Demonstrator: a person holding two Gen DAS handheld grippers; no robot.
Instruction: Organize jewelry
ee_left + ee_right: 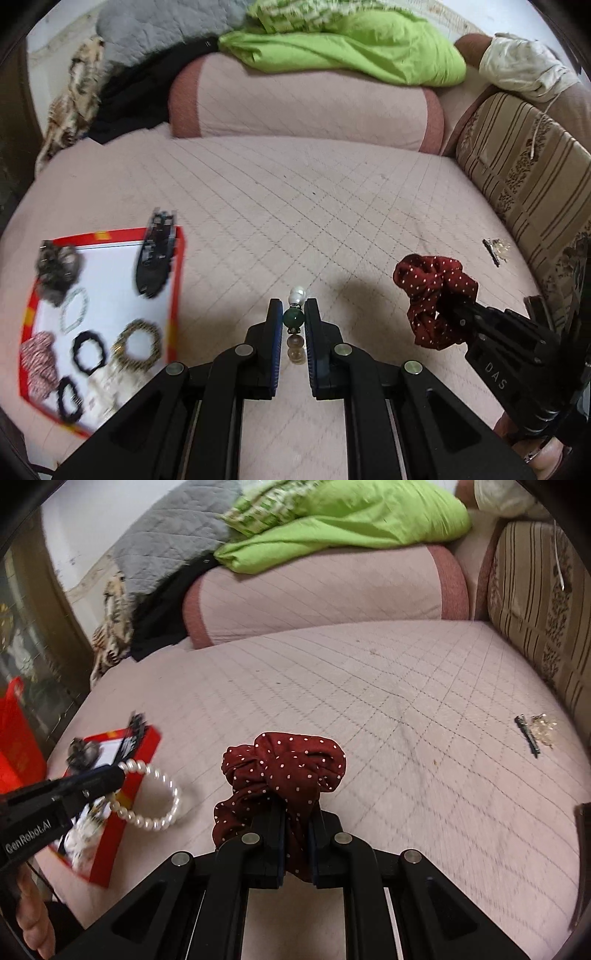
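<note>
My left gripper (293, 321) is clamped on one bead bracelet (295, 325); my right gripper (297, 823) is clamped on one red dotted scrunchie (280, 771). Both are held above the bed (295, 206). The red tray (177, 280) lies to the left, nearer my left gripper. In it I count about eight pieces.

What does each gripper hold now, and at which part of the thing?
The left gripper pinches a bead bracelet at its green bead. The right gripper is shut on the lower fold of a red dotted scrunchie.
</note>
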